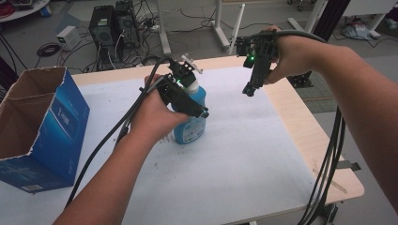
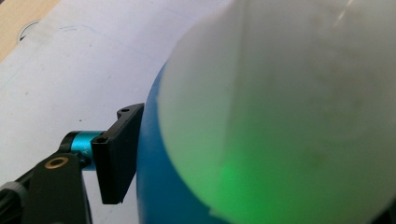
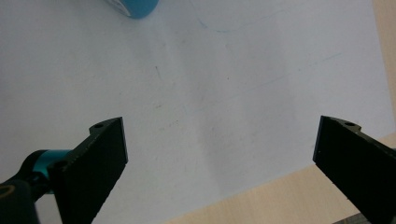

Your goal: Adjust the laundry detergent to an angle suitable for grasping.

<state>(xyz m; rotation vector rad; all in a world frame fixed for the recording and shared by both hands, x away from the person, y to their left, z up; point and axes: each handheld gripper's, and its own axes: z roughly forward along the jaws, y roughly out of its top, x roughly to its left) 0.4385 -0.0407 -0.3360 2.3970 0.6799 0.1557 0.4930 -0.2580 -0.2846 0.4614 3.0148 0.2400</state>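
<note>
The high view shows the blue bottle standing upright at frame centre on the tabletop, the left gripper clamped around its upper body. The left gripper view shows one pad pressed against the blue wall. The right gripper hangs released at upper right (jaws pointing down), apart from the bottle.

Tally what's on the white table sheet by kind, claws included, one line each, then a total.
Blue bottle with white cap: 1, upright, the left claw's pad against its side
Blue cardboard box, open top: 1
Claws: 2, left claw at the bottle, right claw open above the sheet
Total: 4
</note>
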